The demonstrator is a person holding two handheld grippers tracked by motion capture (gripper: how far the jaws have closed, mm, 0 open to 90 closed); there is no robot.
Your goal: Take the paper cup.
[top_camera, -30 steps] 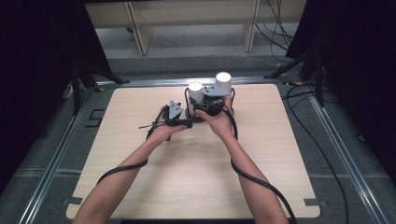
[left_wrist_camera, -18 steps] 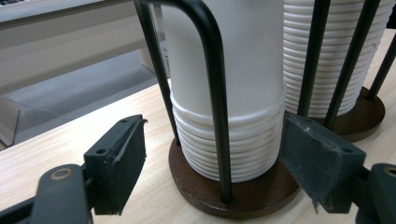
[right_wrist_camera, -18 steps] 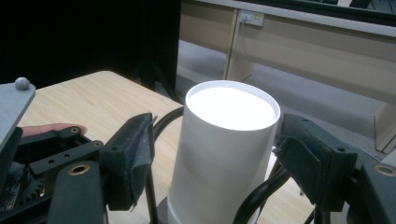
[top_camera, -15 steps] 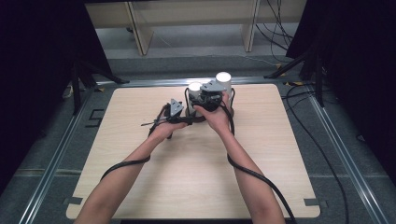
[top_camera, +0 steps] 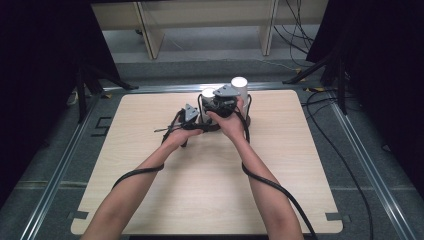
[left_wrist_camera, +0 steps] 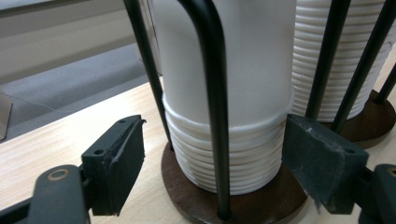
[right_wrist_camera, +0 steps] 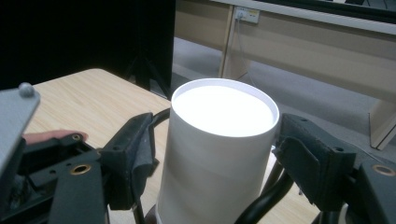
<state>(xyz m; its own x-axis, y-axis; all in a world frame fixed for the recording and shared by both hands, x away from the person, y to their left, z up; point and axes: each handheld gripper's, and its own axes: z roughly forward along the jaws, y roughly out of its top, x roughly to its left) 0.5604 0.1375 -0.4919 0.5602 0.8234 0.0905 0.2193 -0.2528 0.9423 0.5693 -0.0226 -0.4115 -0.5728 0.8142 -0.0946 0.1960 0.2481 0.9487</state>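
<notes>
Two stacks of upturned white paper cups stand in black wire holders on dark round bases at the table's far middle. My left gripper is low at the near stack. Its jaws have just been opening and stand astride the stack's rims. The left pad is clear of the cups and the right pad is at their edge. My right gripper is higher, its jaws have just been closing, and both pads press the sides of the top cup.
The second cup stack stands just right of and behind the near one. The wire uprights ring each stack. The light wooden table is bare in front. Cables trail from both grippers past the person's forearms.
Both hands stay at the near stack. The right gripper has shifted slightly forward and up at the top cup. The left gripper has barely moved.
</notes>
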